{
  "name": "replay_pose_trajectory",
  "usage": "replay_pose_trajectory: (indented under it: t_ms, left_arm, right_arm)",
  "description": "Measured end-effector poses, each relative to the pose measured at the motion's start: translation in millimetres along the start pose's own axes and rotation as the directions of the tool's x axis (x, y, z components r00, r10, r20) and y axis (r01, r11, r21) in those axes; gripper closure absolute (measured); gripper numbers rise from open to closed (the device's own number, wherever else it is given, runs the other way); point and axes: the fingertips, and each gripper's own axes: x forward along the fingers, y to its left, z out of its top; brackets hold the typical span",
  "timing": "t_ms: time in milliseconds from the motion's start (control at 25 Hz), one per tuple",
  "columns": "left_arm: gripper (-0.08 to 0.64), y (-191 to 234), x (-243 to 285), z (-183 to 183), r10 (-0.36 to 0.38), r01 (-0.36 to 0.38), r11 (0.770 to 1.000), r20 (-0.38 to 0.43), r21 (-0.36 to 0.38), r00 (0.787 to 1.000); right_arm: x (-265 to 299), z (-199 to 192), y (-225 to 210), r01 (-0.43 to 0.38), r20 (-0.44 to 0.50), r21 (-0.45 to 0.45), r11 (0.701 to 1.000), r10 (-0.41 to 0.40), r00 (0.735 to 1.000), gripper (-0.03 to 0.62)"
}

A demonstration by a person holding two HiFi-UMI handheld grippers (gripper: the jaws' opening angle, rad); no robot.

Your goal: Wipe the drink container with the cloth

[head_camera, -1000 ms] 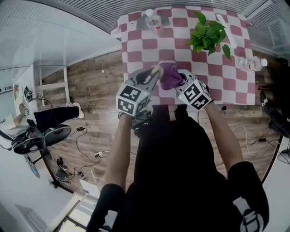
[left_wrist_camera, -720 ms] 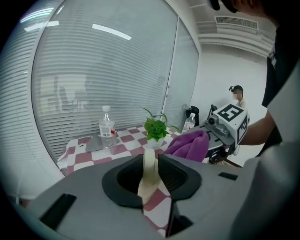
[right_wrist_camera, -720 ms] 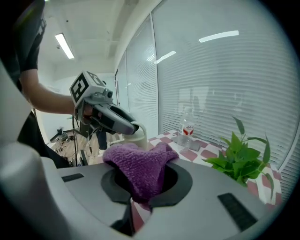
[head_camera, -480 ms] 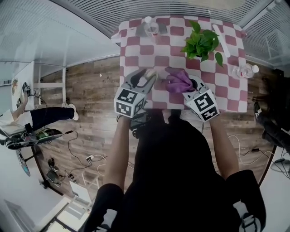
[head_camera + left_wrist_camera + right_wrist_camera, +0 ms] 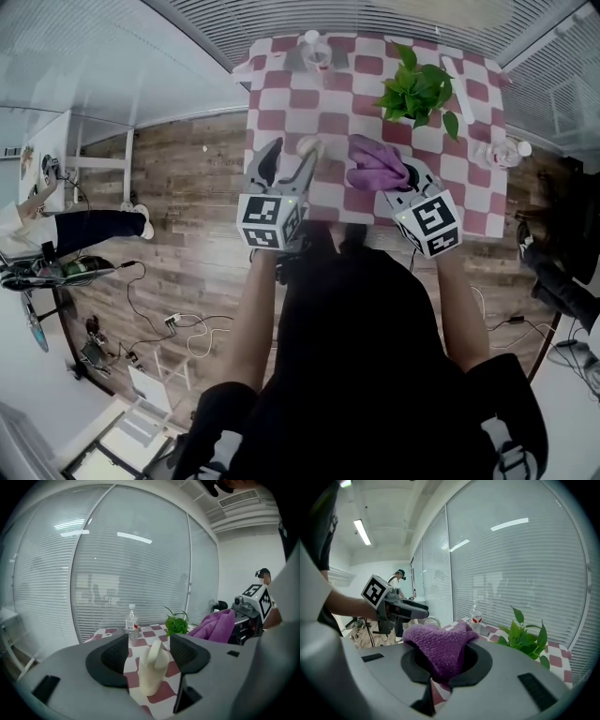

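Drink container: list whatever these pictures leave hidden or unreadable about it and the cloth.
Drink container, head view: too small for detail, half behind the left gripper, whose jaws have just been opening around it.
Its far side: left gripper view shows one face only.
Cloth, pinched fold: right gripper view, buried between the jaws of the shut right gripper.
Water bottle label: left gripper view, too small to read.

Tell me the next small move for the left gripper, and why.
Probably draw the left gripper straight back. Its jaws have just been opening and stand apart either side of the cream drink container, which stands upright on the checked table, pads off it. The right gripper is shut on the purple cloth, held clear of it.
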Motion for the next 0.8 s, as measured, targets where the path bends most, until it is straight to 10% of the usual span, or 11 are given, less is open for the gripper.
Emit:
replay_pose_trajectory:
  t_ms: [800]
  left_arm:
    - [0.264, -6.7, 43.1, -57.6, 0.195, -0.202, 0.979, -0.157, -0.033, 0.968]
  right_arm:
    - [-35.0, -14.6, -23.9, 0.087, -0.021, 0.048, 0.995, -0.086, 0.996, 0.535]
